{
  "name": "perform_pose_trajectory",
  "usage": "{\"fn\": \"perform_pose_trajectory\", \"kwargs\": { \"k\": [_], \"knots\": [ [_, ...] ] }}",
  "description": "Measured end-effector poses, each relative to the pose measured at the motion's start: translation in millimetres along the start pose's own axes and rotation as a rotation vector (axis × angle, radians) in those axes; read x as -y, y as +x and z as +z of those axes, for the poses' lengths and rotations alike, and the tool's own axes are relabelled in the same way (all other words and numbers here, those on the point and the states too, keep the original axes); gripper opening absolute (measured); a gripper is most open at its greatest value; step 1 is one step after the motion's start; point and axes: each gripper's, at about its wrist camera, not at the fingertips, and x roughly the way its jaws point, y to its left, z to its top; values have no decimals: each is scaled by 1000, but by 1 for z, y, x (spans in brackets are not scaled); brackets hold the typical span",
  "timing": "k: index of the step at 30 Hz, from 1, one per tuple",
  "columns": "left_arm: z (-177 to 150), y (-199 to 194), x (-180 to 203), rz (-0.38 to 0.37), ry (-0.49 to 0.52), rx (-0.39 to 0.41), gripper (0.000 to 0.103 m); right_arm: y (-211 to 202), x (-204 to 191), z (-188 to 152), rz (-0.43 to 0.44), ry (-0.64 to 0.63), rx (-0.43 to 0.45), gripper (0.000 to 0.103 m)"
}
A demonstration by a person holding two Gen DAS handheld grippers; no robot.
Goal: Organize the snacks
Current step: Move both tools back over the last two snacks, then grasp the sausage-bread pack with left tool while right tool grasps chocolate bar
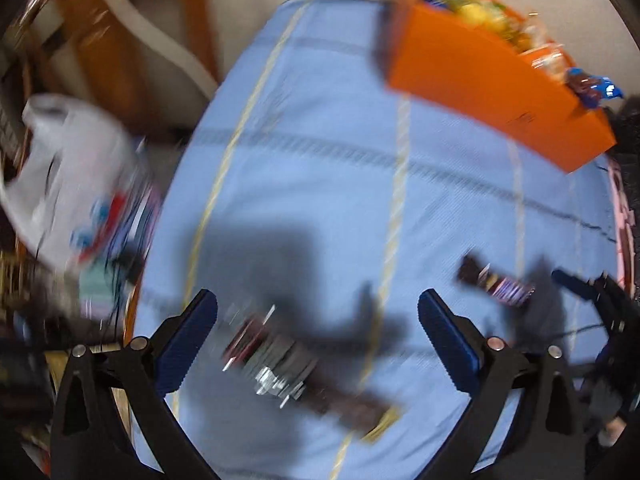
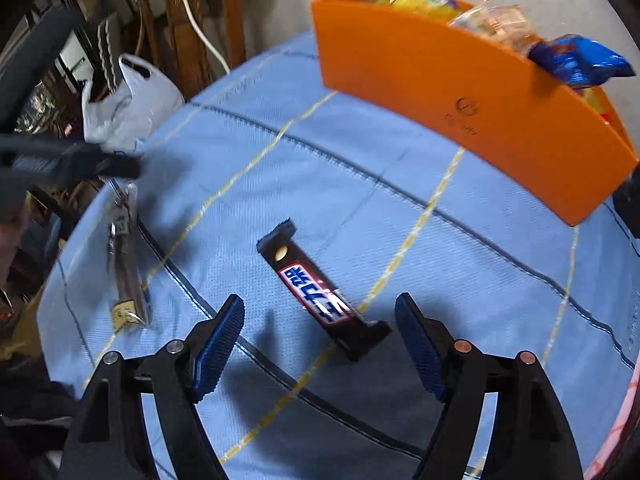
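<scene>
- Left gripper (image 1: 318,312): jaws spread wide, nothing pinched; a blurred dark snack stick (image 1: 296,372) lies on the blue cloth (image 1: 320,160) between them, lower centre
- Right gripper (image 2: 320,322): jaws spread, empty; chocolate bar (image 2: 316,292) lies between its tips
- Orange box (image 2: 440,92), upper right, holds snacks

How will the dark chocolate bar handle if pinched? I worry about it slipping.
The chocolate bar lies flat in a glossy wrapper, so it may slide on the blue cloth. It looks stiff, probably light. The flat shape shouldn't roll.
</scene>
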Motion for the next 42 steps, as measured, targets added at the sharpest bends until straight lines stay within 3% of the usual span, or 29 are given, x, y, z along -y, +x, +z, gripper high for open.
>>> {"fn": "perform_pose_trajectory", "kwargs": {
  "k": [3, 5, 7, 8, 10, 12, 17, 23, 24, 25, 26, 28, 30, 35, 37, 40, 42],
  "knots": [
    [-20, 2, -27, 10, -69, -34, 99, 15, -10, 6, -32, -33, -25, 77],
    [-31, 4, -37, 23, -109, -46, 99, 29, -13, 13, -65, -64, -63, 70],
    [-39, 1, -44, 13, -129, -54, 99, 38, -17, 15, -95, -88, -99, 44],
    [-43, 2, -43, 13, -132, -60, 99, 38, -17, 15, -89, -82, -97, 40],
    [-50, -1, -42, 18, -128, -65, 99, 36, -13, 13, -85, -43, -108, 17],
    [-55, -2, -36, 23, -120, -72, 99, 28, -7, 11, -95, 5, -94, 17],
    [-66, 15, -26, 1, -147, -130, 99, -16, 20, -11, -21, 187, -12, 17],
    [-61, 35, -28, -38, -273, -172, 98, -40, 25, -44, 11, 265, 9, 20],
    [-59, 38, -28, -46, -283, -175, 93, -40, 23, -47, 12, 271, 8, 20],
    [-58, 42, -28, -47, -287, -182, 70, -42, 23, -53, 18, 282, 10, 20],
    [-56, 45, -28, -54, -290, -191, 66, -44, 22, -55, 28, 290, 12, 20],
    [-54, 41, -25, -33, -274, -168, 42, -47, 19, -60, 38, 301, 17, 20],
    [-52, 33, -20, -39, -239, -143, 30, -53, 15, -63, 39, 292, 21, 20],
    [-63, 19, -3, -40, -135, -132, 26, -43, 11, -61, 8, 273, -9, 20],
    [-67, 19, 5, -35, -114, -129, 26, -34, 8, -59, -15, 240, -23, 42],
    [-68, 17, 12, -54, -99, -133, 26, -13, 0, -57, -86, 160, -94, 46],
    [-69, 17, 15, -49, -88, -128, 26, 4, -3, -57, -61, 151, -140, 46]
  ]
}}
